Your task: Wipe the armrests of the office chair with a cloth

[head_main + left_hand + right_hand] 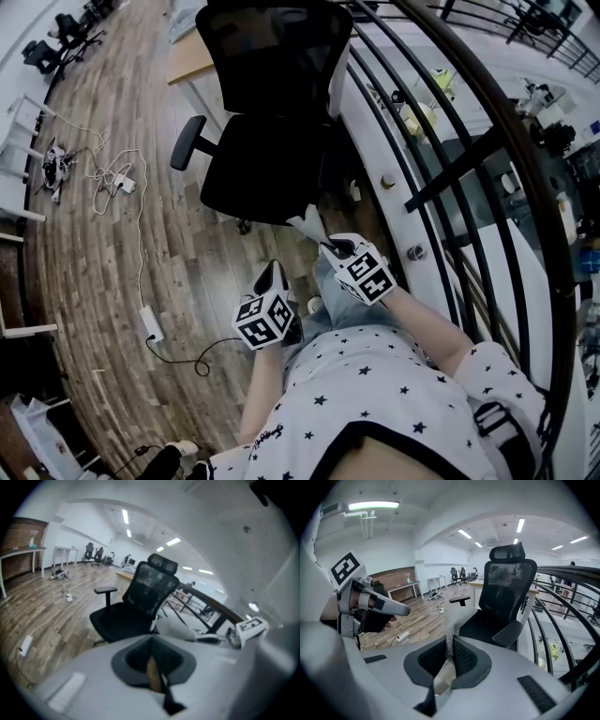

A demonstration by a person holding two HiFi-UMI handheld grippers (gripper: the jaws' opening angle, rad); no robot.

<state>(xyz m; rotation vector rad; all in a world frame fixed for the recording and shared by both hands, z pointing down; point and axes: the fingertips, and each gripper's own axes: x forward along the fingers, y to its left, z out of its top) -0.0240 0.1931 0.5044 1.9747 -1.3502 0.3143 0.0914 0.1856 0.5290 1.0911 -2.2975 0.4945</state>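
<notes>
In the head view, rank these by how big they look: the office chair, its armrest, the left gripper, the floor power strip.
1. office chair
2. left gripper, though nearness to the camera inflates it
3. armrest
4. power strip, smallest

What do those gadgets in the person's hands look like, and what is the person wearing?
The left gripper and the right gripper each have a light grey plastic body, dark ribbed jaws and a white cube printed with black square markers. The person wears a white short-sleeved shirt dotted with small dark stars.
</notes>
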